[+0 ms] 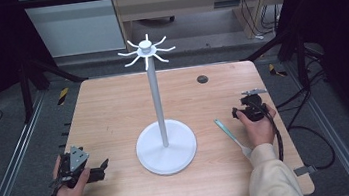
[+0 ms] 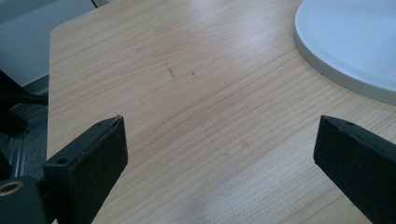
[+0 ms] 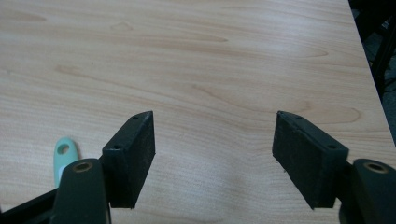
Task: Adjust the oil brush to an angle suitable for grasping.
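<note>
R tool (image 1: pixel 237 114): jaws wide apart, nothing between them, just bare wood in the right gripper view. It sits near the right edge of the tabletop (image 1: pixel 113 105), about mid-depth, held low over the surface. Just beside it, toward the centre, lies a slim utensil (image 1: pixel 228 131) w/ a mint-green handle; handle end points to the far side, and the pale working end runs back toward the near right corner, partly under the person's sleeve (image 1: pixel 268 177). In the right gripper view the handle tip w/ its hanging hole (image 3: pixel 63 151) shows just outside the tool's left-hand jaw, so not lined up for a grip yet.

L tool (image 1: pixel 101 166): also wide open, empty, resting near the near left corner, jaws pointing toward the centre. Its own view shows bare tabletop between the jaws and the rim of the white base (image 2: pixel 345 46) off to one side, apart from it.

Centre of the tabletop: a white hook stand (image 1: pixel 155 95), round base, upright pole, ring of curved hooks (image 1: pixel 147 53) at top. All hooks bare.

Progress, as I judge it: prob. hang the utensil by its hole on a hook. Nothing done so far; utensil flat on the wood, untouched. Left to do: grip the handle, lift, bring the hole over a hook, let go. Very start.
</note>
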`<state>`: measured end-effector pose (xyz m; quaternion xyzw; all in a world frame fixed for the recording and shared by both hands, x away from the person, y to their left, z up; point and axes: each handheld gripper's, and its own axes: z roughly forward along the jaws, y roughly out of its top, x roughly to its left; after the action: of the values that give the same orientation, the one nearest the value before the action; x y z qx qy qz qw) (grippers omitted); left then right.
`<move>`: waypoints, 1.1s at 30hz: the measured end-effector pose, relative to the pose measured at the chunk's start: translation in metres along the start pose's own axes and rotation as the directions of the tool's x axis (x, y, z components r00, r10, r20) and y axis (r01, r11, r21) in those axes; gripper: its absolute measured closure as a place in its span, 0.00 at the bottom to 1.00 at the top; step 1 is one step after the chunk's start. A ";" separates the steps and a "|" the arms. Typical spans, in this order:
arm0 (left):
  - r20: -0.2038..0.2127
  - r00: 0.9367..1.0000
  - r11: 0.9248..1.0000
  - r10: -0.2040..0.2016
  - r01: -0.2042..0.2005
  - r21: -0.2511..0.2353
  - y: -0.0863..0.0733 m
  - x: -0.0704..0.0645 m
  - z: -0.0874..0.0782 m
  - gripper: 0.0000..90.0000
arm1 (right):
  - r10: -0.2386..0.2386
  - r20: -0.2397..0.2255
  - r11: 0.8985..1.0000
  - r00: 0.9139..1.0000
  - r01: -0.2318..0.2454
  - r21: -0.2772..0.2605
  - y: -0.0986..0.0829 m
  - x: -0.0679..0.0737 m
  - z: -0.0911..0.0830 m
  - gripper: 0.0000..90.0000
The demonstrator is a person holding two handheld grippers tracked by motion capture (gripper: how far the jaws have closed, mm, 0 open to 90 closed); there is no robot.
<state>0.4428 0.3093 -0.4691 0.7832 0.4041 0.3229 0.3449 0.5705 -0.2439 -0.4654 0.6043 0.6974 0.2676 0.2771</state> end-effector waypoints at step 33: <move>-0.043 0.999 1.000 -0.005 0.005 0.002 0.001 0.001 0.000 0.03 | -0.195 -0.226 0.977 0.954 0.210 0.044 -0.013 0.038 -0.001 1.00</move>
<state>0.4438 0.3093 -0.4681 0.7755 0.4137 0.3383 0.3362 0.5562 -0.2076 -0.4765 0.5051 0.7908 0.2794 0.2034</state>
